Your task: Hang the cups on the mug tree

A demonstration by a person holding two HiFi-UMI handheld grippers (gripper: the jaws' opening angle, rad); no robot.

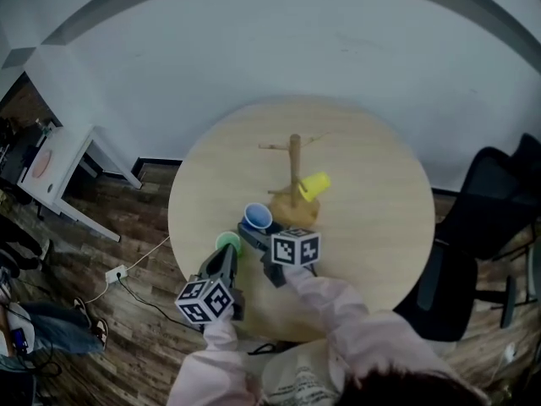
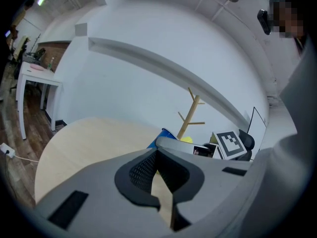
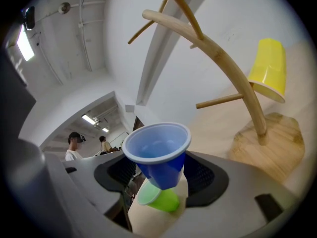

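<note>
The round table (image 1: 372, 227) carries the mug tree (image 1: 294, 172) near its middle, and every place here is taken from that tree. The right tool (image 3: 161, 170) sits at the near left side of the tree's base, its jaws fairly wide and clamped on the lower body of the blue cup (image 3: 157, 152), whose mouth faces up and towards the camera in the right gripper view. The left tool (image 2: 161, 175) is further out from the tree on that same near left side; its jaws stand only a narrow gap apart with bare table showing through, so it holds nothing. The yellow cup (image 1: 314, 185) is already hung, capped mouth-down over a low peg on the tree's right. The green cup (image 1: 227, 242) waits on the table, beyond the blue one from the tree and just beside the left tool's tip. By my reading, one cup is done and the blue cup is the step in hand: gripped, but not yet brought to a peg. The next move calls for lifting it, tipping its mouth towards a free upper peg and sliding it on without knocking the yellow cup loose.
</note>
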